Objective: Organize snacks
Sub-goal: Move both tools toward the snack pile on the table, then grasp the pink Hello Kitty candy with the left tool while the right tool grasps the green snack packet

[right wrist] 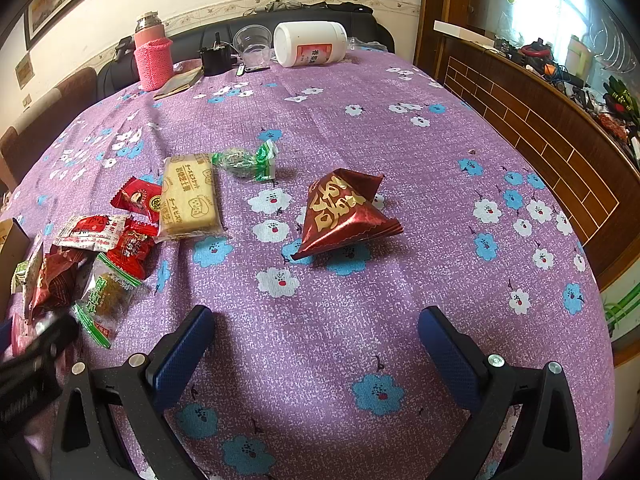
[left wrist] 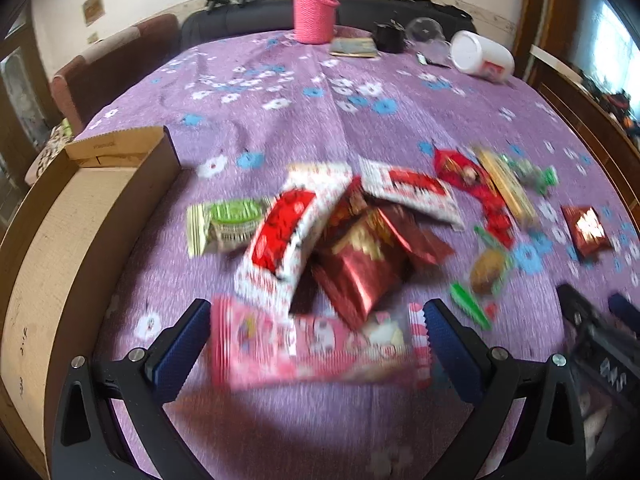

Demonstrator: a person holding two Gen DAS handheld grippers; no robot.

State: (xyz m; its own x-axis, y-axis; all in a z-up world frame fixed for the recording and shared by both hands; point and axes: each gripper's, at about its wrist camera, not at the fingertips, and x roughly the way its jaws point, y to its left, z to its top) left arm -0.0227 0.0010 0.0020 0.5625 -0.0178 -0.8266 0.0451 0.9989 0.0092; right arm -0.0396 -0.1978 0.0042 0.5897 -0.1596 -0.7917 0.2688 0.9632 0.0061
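While the left tongs (left wrist: 318, 340) stand wide apart around one pink snack packet (left wrist: 320, 350), blurred so contact cannot be told, one cardboard box (left wrist: 80, 208) sits to their left. The right tongs (right wrist: 316, 344) gape empty; ahead lies one dark red pyramid packet (right wrist: 344, 212), farther left one biscuit pack (right wrist: 190, 196).

Purple flowered tablecloth (right wrist: 400, 152) under scattered snack packets (left wrist: 344, 248), a cardboard box (left wrist: 80, 216), pink flask (left wrist: 314, 10), white jar (right wrist: 310, 44).

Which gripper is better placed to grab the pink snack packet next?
Left. The left gripper has its open jaws around the pink packet; the right gripper hangs open over bare tablecloth.
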